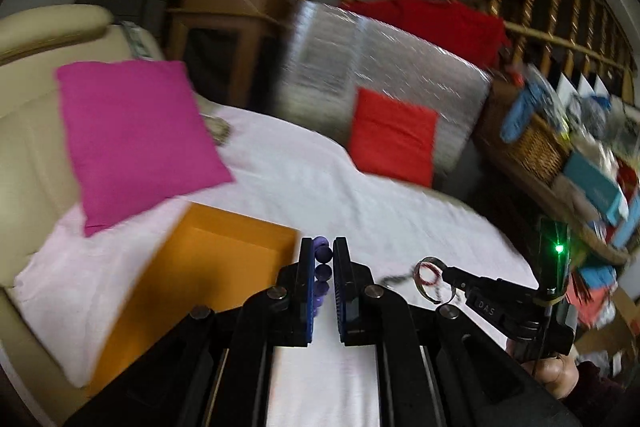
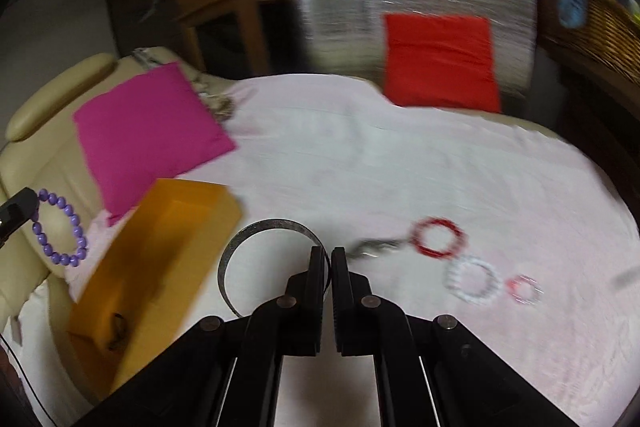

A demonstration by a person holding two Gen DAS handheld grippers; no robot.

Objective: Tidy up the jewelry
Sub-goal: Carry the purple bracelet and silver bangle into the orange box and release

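Note:
My left gripper (image 1: 323, 247) is shut on a purple bead bracelet (image 1: 322, 261), held in the air above the right edge of an open orange box (image 1: 192, 267). The bracelet also shows at the far left of the right wrist view (image 2: 64, 229). My right gripper (image 2: 327, 254) is shut on a silver metal bangle (image 2: 240, 247), lifted just right of the orange box (image 2: 160, 259); the bangle also shows in the left wrist view (image 1: 434, 279). A red bead bracelet (image 2: 438, 238), a white one (image 2: 474, 279), a small pink one (image 2: 525, 289) and a dark chain (image 2: 372, 247) lie on the white cloth (image 2: 360, 147).
A magenta cushion (image 1: 136, 139) leans on the cream sofa (image 1: 24, 107) behind the box. A red cushion (image 1: 394, 135) rests against a silver panel at the back. A cluttered wicker basket (image 1: 536, 147) stands on the right. A small dark item (image 2: 118, 327) lies inside the box.

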